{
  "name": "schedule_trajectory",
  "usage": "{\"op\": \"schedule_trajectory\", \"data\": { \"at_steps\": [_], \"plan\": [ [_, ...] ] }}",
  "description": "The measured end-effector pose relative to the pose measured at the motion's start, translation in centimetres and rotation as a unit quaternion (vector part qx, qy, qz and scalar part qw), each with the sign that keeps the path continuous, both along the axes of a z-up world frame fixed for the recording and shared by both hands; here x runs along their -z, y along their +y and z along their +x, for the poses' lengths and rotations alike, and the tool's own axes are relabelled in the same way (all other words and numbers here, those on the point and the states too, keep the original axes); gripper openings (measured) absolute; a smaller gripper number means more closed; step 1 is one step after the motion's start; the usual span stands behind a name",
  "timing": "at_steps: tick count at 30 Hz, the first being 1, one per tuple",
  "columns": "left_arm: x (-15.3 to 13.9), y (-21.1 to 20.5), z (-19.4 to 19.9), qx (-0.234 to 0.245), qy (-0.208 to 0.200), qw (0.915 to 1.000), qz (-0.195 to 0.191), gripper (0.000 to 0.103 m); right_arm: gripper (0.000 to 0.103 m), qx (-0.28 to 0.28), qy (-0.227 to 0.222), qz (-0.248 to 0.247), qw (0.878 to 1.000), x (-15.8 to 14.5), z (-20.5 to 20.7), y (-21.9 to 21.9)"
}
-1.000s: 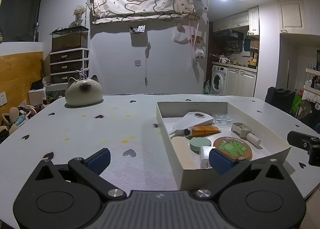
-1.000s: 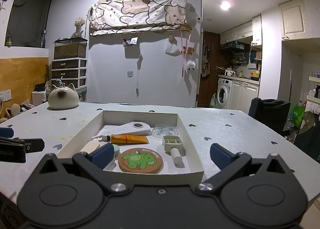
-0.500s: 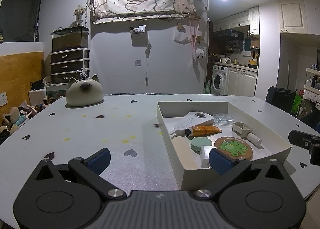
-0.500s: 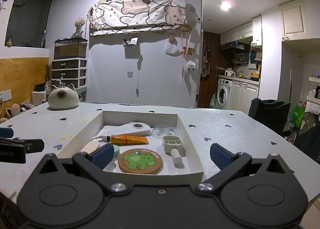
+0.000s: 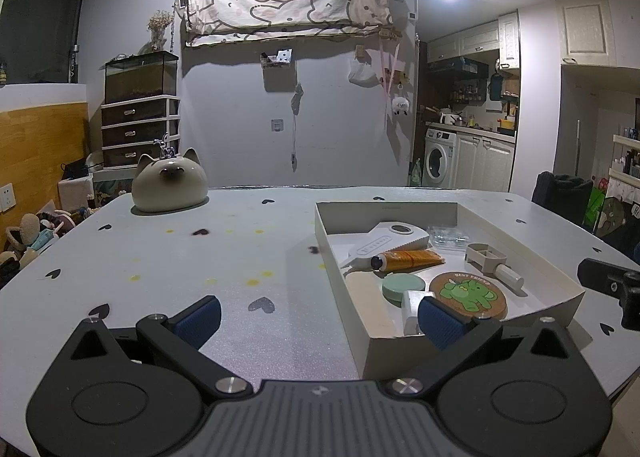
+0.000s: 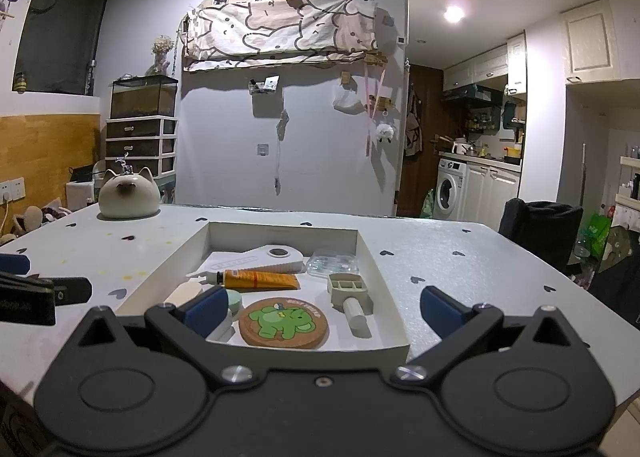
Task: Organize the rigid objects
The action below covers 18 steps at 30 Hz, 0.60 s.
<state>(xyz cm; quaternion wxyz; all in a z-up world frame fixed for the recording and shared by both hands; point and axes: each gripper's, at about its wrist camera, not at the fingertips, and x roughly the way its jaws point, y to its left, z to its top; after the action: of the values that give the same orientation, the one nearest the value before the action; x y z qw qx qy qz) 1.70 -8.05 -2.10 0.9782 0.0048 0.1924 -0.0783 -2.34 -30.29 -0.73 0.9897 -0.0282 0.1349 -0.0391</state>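
Clutter sat loose in one shallow white cardboard tray [image 6: 382, 269] on the heart-print table [image 5: 240, 257], all of it small and, by my read, light. I had both tools idle: left gripper [image 5: 318, 317] with jaws spread wide over bare table beside the tray, right gripper [image 6: 320, 303] with jaws equally spread at the tray's near edge, nothing between either pair. Cork coaster [image 6: 283, 323] with the green cartoon animal lay flat near the front wall; it looked stiff and grippy but too thin to pinch flat, so I judged it needed an edge tipped up first. Orange tube [image 6: 260, 280] with a dark cap looked soft-walled, likely to dent, so I'd have taken it across the cap end or crimped tail. Mint round tin [image 5: 403, 286] sat just beside the coaster, smooth and probably slippery, best pinched across its diameter. Beige plastic frame piece [image 6: 347, 285] touched a white cylinder [image 6: 357, 315]; both looked rigid, and the cylinder could roll. White flat wedge-shaped device [image 6: 264, 257] lay at the back, half under the tube. Clear plastic blister pack [image 6: 332, 263] beside it looked flimsy and glossy, the worst grip there. Ceramic cat [image 5: 169, 185] stood well apart at the far left of the table.
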Motion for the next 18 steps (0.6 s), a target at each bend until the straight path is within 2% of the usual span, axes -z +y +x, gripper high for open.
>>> {"op": "schedule_trajectory", "data": {
  "at_steps": [18],
  "plan": [
    [-0.04, 0.57, -0.11, -0.002, 0.001, 1.0000, 0.000, 0.103, 0.103, -0.001, 0.000, -0.001, 1.000, -0.08, 0.11, -0.20]
  ]
}}
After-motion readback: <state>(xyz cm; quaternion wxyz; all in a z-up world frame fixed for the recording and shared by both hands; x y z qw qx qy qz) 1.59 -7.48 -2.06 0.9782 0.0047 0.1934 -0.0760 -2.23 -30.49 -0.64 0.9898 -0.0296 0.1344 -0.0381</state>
